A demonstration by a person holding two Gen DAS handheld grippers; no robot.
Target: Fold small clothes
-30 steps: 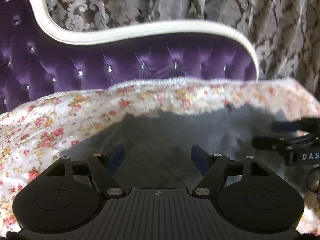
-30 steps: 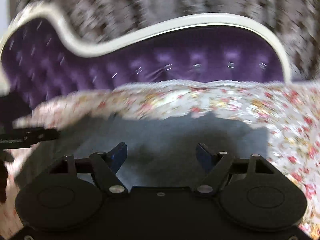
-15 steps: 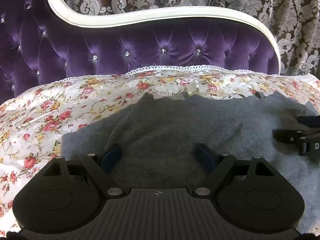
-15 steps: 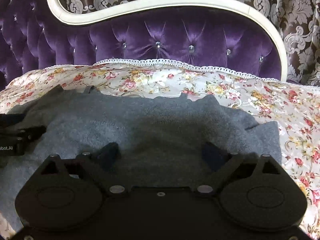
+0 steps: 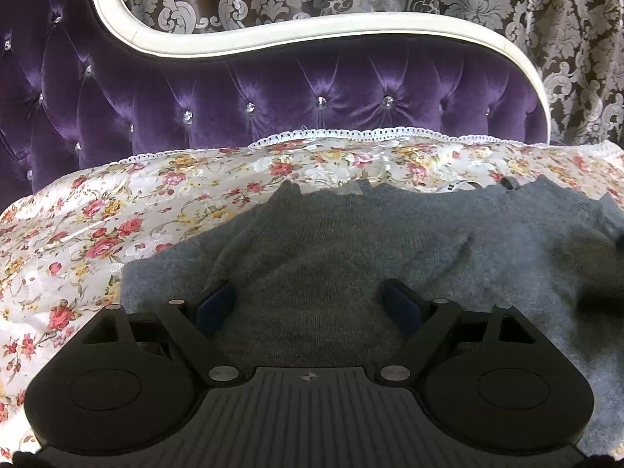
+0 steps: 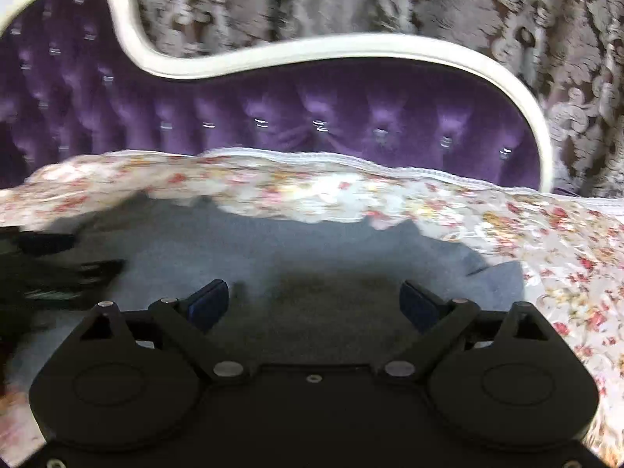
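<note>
1. A grey sweater point(image 5: 351, 257) lies spread on the floral sheet point(image 5: 97, 234) in front of the purple headboard point(image 5: 273, 93).
2. Left gripper point(image 5: 310, 304): fingers wide apart over the sweater, gripping nothing.
3. Right gripper point(image 6: 314, 302): fingers opening wider, nothing pinched between them; view blurred.

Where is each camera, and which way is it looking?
Left wrist: sits on the left tongs, looking forward and down over the grey sweater toward the purple sofa back; only its own open fingers show.
Right wrist: sits on the right tongs, facing the same way, blurred; its opening fingers show, nothing between them, with the left tongs at the left edge.
Shared: sweater, floral cover, sofa back, curtain.
</note>
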